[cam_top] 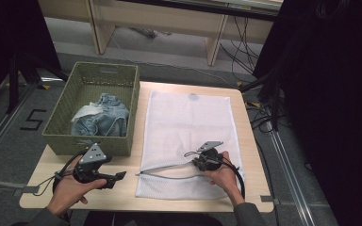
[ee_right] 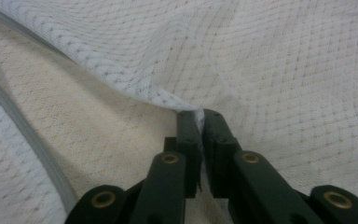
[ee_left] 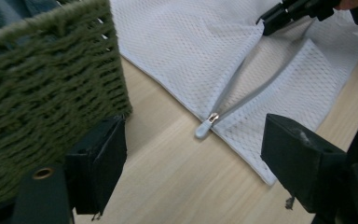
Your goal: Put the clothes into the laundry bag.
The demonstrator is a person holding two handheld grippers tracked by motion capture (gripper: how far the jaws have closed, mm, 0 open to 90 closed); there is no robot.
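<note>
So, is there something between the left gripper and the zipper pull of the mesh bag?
Nothing visible. The left gripper is open over bare table, and the zipper pull lies ahead between its jaws. The green basket stands to one side, off the path.

My right tool sits on the white mesh bag by its open zipper; my left tool hovers over the table below the green basket of jeans.

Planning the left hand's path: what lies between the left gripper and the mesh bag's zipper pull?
Bare tabletop separates the left gripper from the zipper pull, in the left gripper view.
</note>
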